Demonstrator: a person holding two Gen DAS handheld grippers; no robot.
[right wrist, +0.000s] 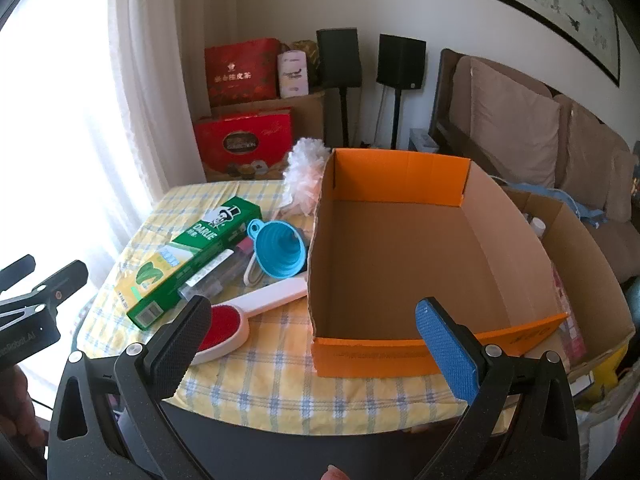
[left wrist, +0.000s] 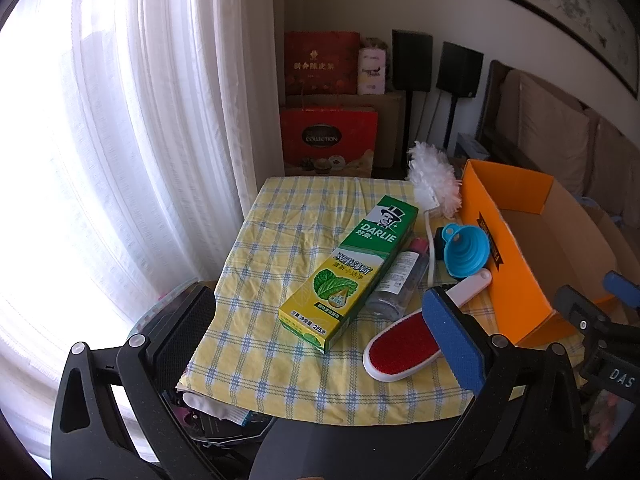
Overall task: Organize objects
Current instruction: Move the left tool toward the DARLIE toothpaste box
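Lying beside box: toothpaste carton (left wrist: 350, 268), clear bottle (left wrist: 400, 280), blue funnel (left wrist: 466, 250), lint brush (left wrist: 404, 344), white duster (left wrist: 434, 182).
Handling: carton is likely proving light and stiff, gripping best across its narrow sides.
Destination: orange box (right wrist: 372, 354) is sitting empty.
Grippers: left gripper (left wrist: 320, 340) and right gripper (right wrist: 316, 348) are both gaping, holding nothing.
Surface: checked cloth (left wrist: 280, 376) is covering the table.

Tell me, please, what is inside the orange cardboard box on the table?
The orange cardboard box shows only its bare brown floor and walls. The strip behind its near wall is hidden, partly by the right gripper.

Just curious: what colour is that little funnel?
Bright blue funnel; it shows best in the right wrist view.
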